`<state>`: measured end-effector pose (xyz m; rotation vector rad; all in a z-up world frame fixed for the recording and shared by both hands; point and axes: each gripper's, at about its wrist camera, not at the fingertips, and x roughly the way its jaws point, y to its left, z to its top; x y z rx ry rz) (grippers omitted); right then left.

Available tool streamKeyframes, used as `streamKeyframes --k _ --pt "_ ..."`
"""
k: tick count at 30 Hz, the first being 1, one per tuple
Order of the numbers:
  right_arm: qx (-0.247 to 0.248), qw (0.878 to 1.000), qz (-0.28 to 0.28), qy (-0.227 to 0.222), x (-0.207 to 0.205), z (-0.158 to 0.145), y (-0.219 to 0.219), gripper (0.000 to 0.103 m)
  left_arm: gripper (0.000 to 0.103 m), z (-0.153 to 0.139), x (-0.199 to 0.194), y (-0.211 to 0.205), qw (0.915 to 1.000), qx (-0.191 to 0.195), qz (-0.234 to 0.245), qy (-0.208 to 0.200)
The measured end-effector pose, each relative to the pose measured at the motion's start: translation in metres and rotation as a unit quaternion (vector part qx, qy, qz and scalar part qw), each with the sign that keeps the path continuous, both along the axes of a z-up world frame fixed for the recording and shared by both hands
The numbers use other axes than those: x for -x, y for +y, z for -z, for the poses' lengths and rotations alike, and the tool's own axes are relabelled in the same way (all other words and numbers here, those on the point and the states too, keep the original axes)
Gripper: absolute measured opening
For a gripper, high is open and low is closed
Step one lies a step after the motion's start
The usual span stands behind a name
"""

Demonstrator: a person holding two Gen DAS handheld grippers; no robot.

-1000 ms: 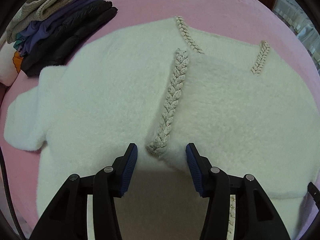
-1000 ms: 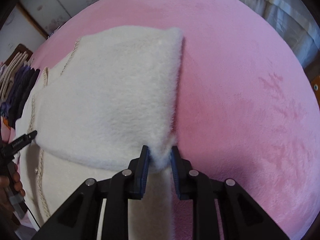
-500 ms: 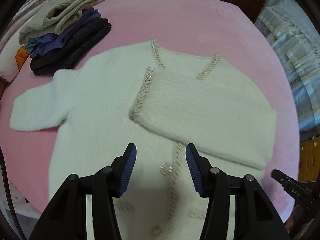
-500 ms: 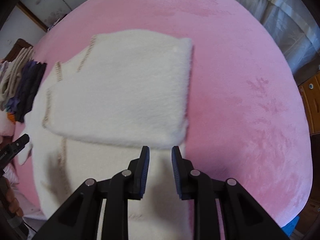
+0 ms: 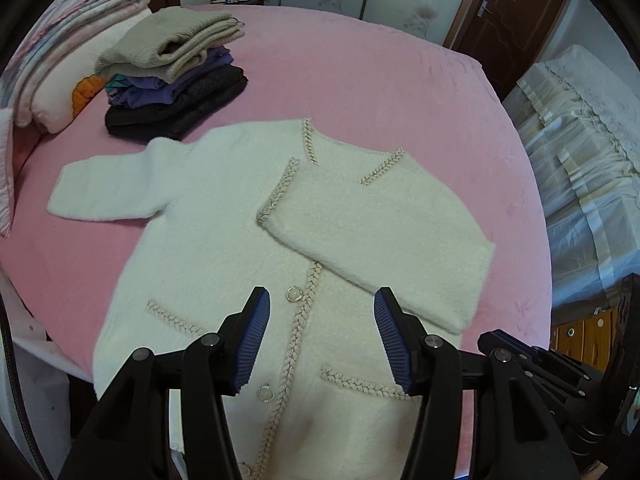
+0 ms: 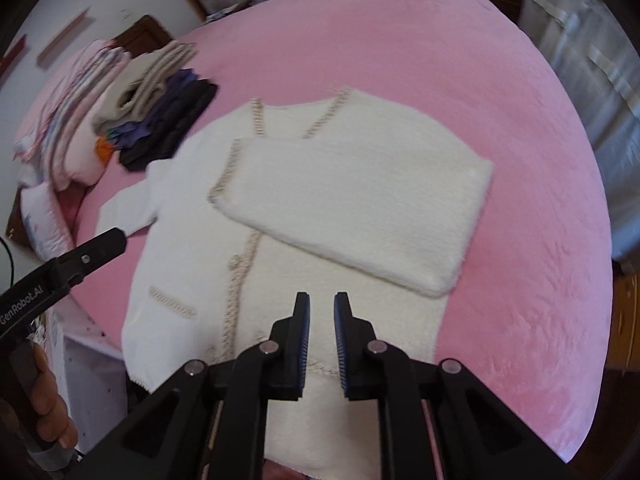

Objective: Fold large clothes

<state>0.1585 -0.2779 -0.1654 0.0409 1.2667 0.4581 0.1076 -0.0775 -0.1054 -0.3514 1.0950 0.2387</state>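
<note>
A pink bed (image 5: pixel 360 80) fills both views, and the white fluffy cardigan (image 5: pixel 208 240) lies flat across it, front up, hem toward the cameras. Its right sleeve (image 5: pixel 384 240) is folded in over the chest, the braid-trimmed cuff lying near the front placket; the left sleeve (image 5: pixel 108 192) lies stretched out sideways on the cover. Beige braid runs along the neckline, the placket and both pocket tops, with round buttons (image 5: pixel 293 294) beside the placket. Beyond the outstretched sleeve, at the far left of the bed, sits a pile of folded clothes (image 5: pixel 176 80), a beige knit on top of purple and black pieces, with pillows just behind it. The left gripper (image 5: pixel 320 338) hangs above the lower front of the cardigan, jaws released and standing wide with nothing between them. The right gripper (image 6: pixel 320 344) hovers over the hem area, its jaws having just been closing, now a narrow gap apart and empty
</note>
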Motion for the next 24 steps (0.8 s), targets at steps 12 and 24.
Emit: streamKeyframes --k 12,24 --pt "0.028 0.997 -0.022 -0.061 0.009 -0.032 0.035 0.012 0.056 -0.011 0.038 0.047 0.9999 -0.005 -0.016 0.003" --pt "0.071 0.991 0.092 -0.073 0.007 -0.035 0.141 0.012 0.057 0.044 0.013 0.243 0.9992 0.029 -0.002 0.028"
